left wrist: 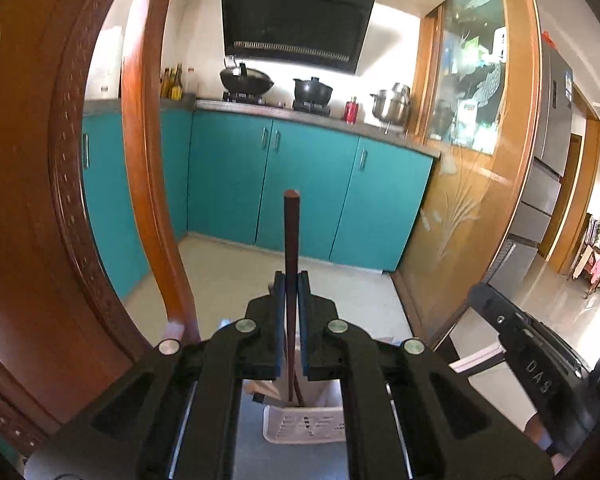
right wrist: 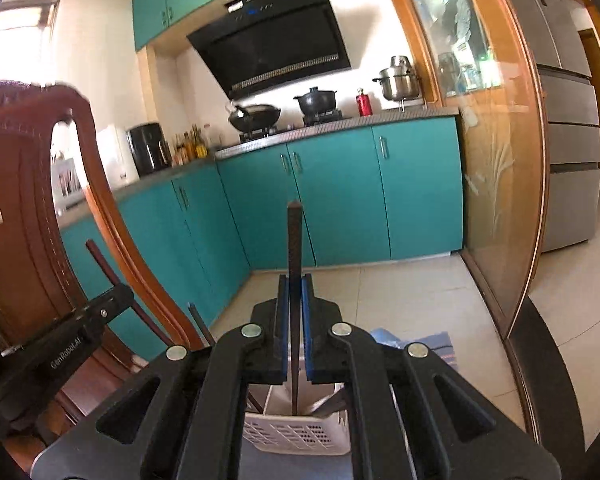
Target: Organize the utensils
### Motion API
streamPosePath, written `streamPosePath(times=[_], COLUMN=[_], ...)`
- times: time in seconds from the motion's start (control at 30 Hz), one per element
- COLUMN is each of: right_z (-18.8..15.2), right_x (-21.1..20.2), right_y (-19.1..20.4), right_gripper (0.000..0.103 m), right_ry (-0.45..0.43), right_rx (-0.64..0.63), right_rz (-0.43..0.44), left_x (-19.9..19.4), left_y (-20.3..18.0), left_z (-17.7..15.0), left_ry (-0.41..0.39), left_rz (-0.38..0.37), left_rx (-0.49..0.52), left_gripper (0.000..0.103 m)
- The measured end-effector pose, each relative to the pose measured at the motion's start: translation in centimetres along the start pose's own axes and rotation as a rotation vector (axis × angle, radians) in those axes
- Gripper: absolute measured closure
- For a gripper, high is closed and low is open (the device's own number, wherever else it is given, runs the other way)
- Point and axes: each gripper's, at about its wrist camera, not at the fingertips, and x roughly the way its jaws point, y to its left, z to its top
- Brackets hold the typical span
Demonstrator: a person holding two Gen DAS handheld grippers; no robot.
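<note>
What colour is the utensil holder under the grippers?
White utensil holder, with perforated walls; clearest in the right wrist view.

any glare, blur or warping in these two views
Left wrist view: fisheye bends the chair; chopstick sharp, basket soft. Right wrist view: window blown out, chair top motion-blurred, glass door shows reflections.

both wrist views look level along their tongs, sharing the teal cabinets (left wrist: 300, 184).

Bright daylight, floor glare, fisheye-warped edges
</note>
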Motion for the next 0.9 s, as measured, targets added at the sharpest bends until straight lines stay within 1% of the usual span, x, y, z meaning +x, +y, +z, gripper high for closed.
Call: streamPosePath(times=[0.07,0.2,0.23,0.27,0.3,0.33,0.37,0.4,0.43,0.47,0.5,0.53,0.63,0.77,0.83,0.9], right_z=[-0.9,-1.3,-1.2,-1.1,-1.0,-0.8,-0.7,-0.6,-0.5,-0.5,-0.4,-0.3,-0.4,-1.8,-3.8,-5.9], right_x=[0.2,0.5,0.4,0.2,-0.1,-0.5,-0.8,-1.5,-2.1,-2.6,-3.2,-3.9,-5.7,-9.2,-11.7,-13.8], right_y=[0.2,-0.2,-0.4,-0.4,-0.6,-0.7,-0.8,-1.0,-1.0,-1.0,-1.0,-1.0,-0.8,-0.7,-0.9,-1.1], right_gripper=[0.096,0.096,0.091,0.088,0.078,0.066,0.062,0.055,0.048,0.044,0.036,0.033,0.019,0.011,0.003,0.003], right_ry=[0.014,0.032,0.027,0.023,0.017,0.008,-0.003,-0.021,-0.035,-0.047,-0.065,-0.086,-0.128,-0.155,-0.15,-0.139], right_rx=[-0.008,0.015,0.02,0.022,0.026,0.034,0.043,0.053,0.056,0.055,0.052,0.046,0.011,-0.071,-0.101,-0.12], right_rz=[-0.011,-0.017,-0.015,-0.016,-0.017,-0.017,-0.014,-0.003,0.001,0.001,0.0,-0.003,-0.018,-0.06,-0.097,-0.124], left_x=[0.5,1.2,1.3,1.3,1.0,0.8,0.4,0.1,-0.3,-0.7,-1.0,-1.6,-3.1,-6.5,-8.7,-11.8], left_y=[0.0,0.1,0.1,0.1,0.1,0.1,-0.1,-0.3,-0.3,-0.5,-0.6,-0.7,-1.5,-2.3,-2.4,-2.4], left_z=[-0.7,-1.8,-1.9,-2.0,-2.2,-2.2,-2.2,-2.2,-2.3,-2.4,-2.4,-2.6,-3.6,-5.9,-7.6,-9.7], left_ry=[0.018,0.051,0.052,0.05,0.046,0.038,0.031,0.022,0.015,0.001,-0.015,-0.03,-0.051,-0.071,-0.082,-0.085], left_rz=[0.008,0.004,0.005,0.002,-0.004,-0.013,-0.016,-0.02,-0.019,-0.013,-0.005,0.002,0.022,0.028,0.038,0.044], left_rx=[0.001,0.006,0.006,0.006,0.005,0.004,0.005,0.011,0.017,0.025,0.03,0.039,0.095,0.178,0.204,0.208], left_gripper=[0.096,0.096,0.094,0.085,0.079,0.069,0.065,0.062,0.054,0.043,0.039,0.036,0.028,0.019,0.016,0.013])
